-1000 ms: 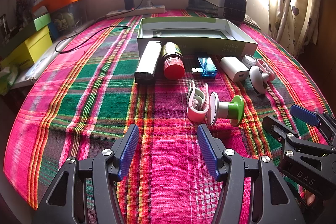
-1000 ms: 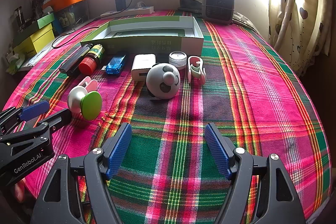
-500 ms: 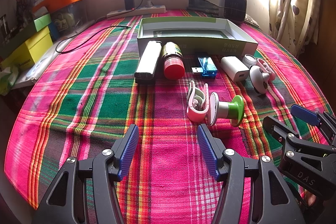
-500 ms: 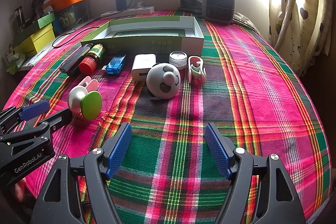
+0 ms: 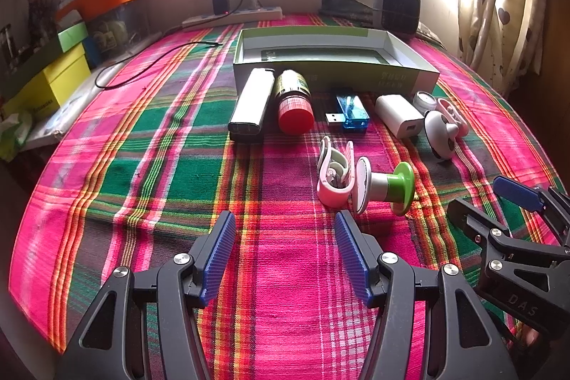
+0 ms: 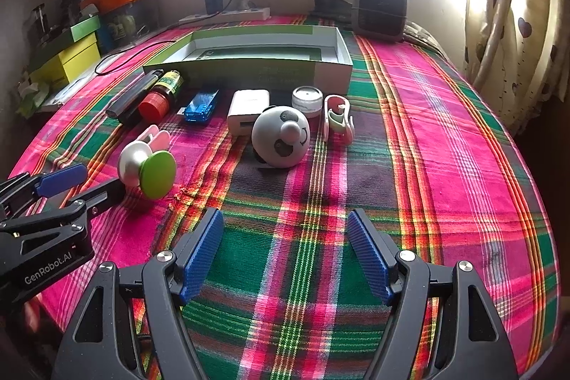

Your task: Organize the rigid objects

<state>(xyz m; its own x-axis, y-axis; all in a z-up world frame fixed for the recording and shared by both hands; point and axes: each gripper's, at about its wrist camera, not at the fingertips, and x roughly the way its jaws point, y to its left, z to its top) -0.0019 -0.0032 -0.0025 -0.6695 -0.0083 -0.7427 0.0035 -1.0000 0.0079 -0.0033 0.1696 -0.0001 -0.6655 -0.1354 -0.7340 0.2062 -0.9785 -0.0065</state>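
Observation:
An open green-and-white box (image 5: 335, 59) (image 6: 256, 59) lies at the back of the plaid cloth. In front of it lie a silver power bank (image 5: 249, 104), a red-capped bottle (image 5: 294, 102), a blue USB stick (image 5: 351, 109), a white charger (image 5: 399, 114) (image 6: 247, 111), a small white jar (image 6: 307, 100), a round panda gadget (image 6: 281, 136) and a pink clip (image 6: 338, 118). Nearer lie a second pink clip (image 5: 335, 175) and a white-and-green knob (image 5: 388, 187) (image 6: 149, 166). My left gripper (image 5: 285, 255) and right gripper (image 6: 285, 251) are open and empty, above the cloth.
A power strip with a plugged charger (image 5: 231, 15) and a black cable (image 5: 149, 57) lie at the back left. A small grey fan heater (image 6: 379, 9) stands at the back right. Yellow and green boxes (image 5: 46, 77) stack on the left. Curtains (image 6: 506, 34) hang right.

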